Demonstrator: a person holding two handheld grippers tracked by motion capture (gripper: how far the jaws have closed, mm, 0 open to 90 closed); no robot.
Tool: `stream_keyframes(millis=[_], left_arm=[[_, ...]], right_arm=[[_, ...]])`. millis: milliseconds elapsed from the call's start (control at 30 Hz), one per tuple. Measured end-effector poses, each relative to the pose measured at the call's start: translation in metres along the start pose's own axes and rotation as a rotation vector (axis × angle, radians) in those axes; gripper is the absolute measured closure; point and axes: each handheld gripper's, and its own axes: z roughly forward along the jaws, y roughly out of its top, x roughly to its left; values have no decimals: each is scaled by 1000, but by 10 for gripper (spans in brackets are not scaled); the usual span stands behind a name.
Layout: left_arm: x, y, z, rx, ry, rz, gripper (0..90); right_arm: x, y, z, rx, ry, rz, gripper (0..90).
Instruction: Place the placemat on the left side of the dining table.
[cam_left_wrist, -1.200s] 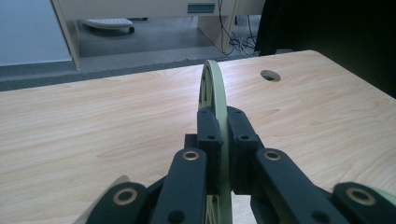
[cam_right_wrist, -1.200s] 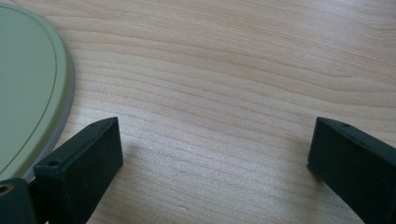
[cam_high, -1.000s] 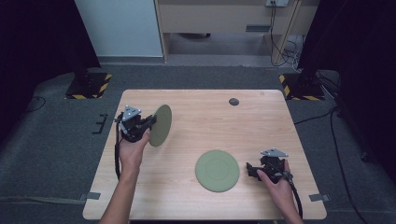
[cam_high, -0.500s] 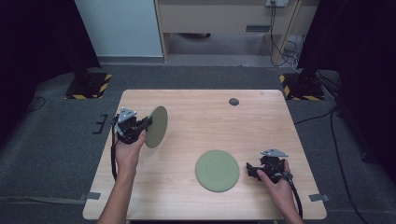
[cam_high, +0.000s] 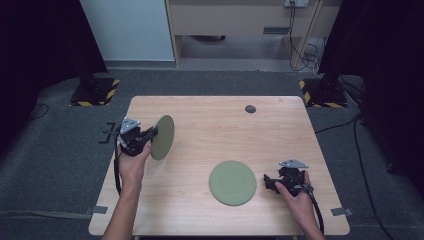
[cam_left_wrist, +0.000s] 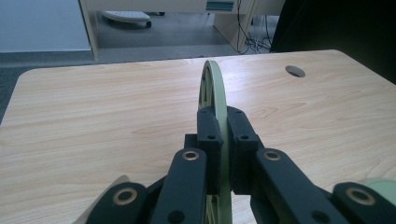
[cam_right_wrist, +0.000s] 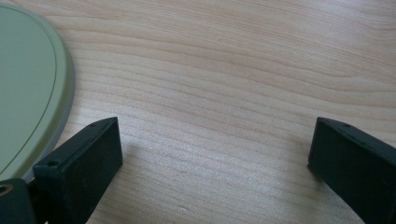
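Observation:
A green plate (cam_high: 163, 136) hangs on edge above the left side of the wooden table (cam_high: 210, 130), with my left gripper (cam_high: 152, 135) shut on its rim. In the left gripper view both pads (cam_left_wrist: 208, 140) press the rim of that plate (cam_left_wrist: 212, 84), which stands upright between the jaws of my left gripper (cam_left_wrist: 223, 140). A second green plate (cam_high: 232, 182) lies flat near the front right. Just right of it, my right gripper (cam_high: 267, 182) rests low over the wood, open. In the right gripper view that plate (cam_right_wrist: 28, 79) lies left of the left finger (cam_right_wrist: 84, 158), and my right gripper (cam_right_wrist: 215, 144) holds only bare wood between its jaws.
A small dark round hole (cam_high: 250, 108) sits in the tabletop near the far edge, also visible as a hole (cam_left_wrist: 295, 71) ahead of the held plate. Striped stand feet (cam_high: 95, 92) stand on the floor behind the table's far corners.
The left hand has drifted slightly left with the plate, which now shows a narrower face. The right hand and the flat plate have not moved.

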Motion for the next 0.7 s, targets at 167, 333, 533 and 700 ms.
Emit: stream_keyframes(millis=[167, 333, 533, 700], left_arm=[[4, -3, -2, 1, 9, -5, 856], [10, -8, -5, 3, 22, -15, 856], [16, -14, -8, 6, 32, -29, 856], [20, -17, -13, -2, 37, -37, 856]], right_arm=[[0, 0, 0, 0, 0, 0, 32], [0, 0, 0, 0, 0, 0, 32], [0, 0, 0, 0, -1, 1, 31], [0, 0, 0, 0, -1, 1, 30]])
